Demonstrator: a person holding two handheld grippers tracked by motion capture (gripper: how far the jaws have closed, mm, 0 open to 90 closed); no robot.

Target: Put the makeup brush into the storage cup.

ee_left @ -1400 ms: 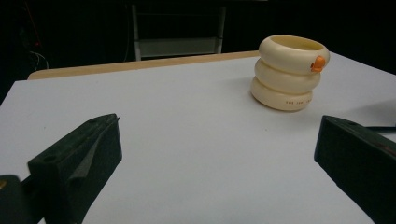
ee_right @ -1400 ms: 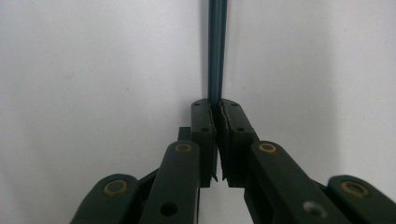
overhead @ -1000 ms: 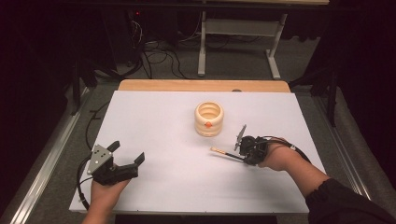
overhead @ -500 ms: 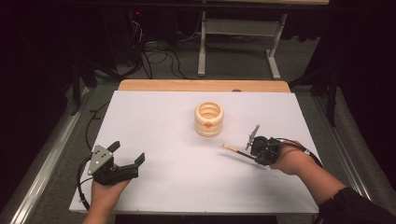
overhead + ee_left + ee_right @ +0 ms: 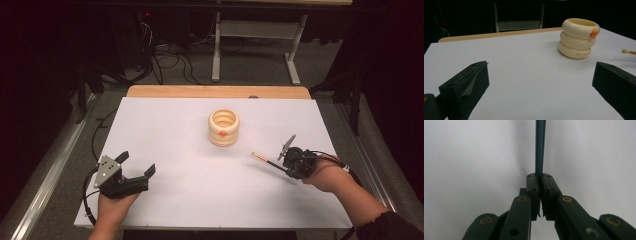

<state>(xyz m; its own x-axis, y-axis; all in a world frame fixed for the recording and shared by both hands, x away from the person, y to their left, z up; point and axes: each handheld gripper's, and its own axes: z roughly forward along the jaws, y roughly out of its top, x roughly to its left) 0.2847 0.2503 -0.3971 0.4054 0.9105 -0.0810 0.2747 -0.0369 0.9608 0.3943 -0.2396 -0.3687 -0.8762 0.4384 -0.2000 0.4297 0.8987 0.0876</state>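
1. The right gripper (image 5: 289,163), sitting at the right of centre in the high view, is clamping its jaws together on a thin dark stick with a pale tan tip (image 5: 265,160); in the right gripper view the dark shaft (image 5: 540,147) is running straight up out of the pinched pads.
2. The stick is hanging just above the white worktop (image 5: 200,200), pointing up-left toward the cream, ribbed, ring-stacked holder with an orange dot (image 5: 224,127) at frame centre, near it but apart.
3. Risk: the grip is sitting at the very end of the shaft, so the long free length is likely pivoting or slipping if the tip is nudging anything.
4. Risk: a low, level approach is likely striking the holder's wall and pushing or tipping it, rather than clearing the rim.
5. The left gripper (image 5: 136,169), lower left, is standing wide apart and empty, well away, so nothing is steadying the holder.
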